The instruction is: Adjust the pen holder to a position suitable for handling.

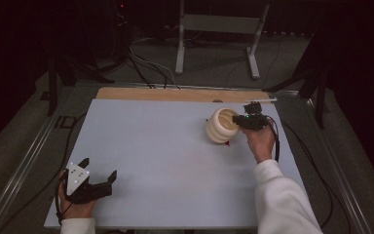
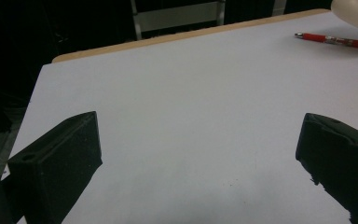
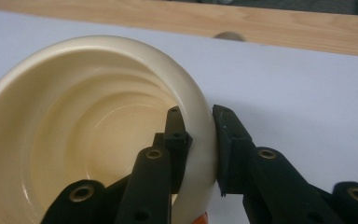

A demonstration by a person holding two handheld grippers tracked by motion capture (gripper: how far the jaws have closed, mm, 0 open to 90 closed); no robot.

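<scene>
A cream ribbed bowl (image 1: 221,125) sits tilted at the right back of the white table, its mouth facing up and right. My right gripper (image 1: 247,120) is shut on the bowl's rim (image 3: 200,140), one jaw inside the bowl and one outside. A red pen (image 2: 335,41) lies on the table beside the bowl; its red tip (image 1: 227,143) peeks out under the bowl. My left gripper (image 1: 99,174) rests open at the near left corner of the table, with nothing between its jaws (image 2: 196,154).
The white board (image 1: 165,156) lies on a wooden table whose edge (image 1: 175,93) shows at the back. A metal stand (image 1: 219,34) and cables are on the floor beyond. Rails run along both sides of the table.
</scene>
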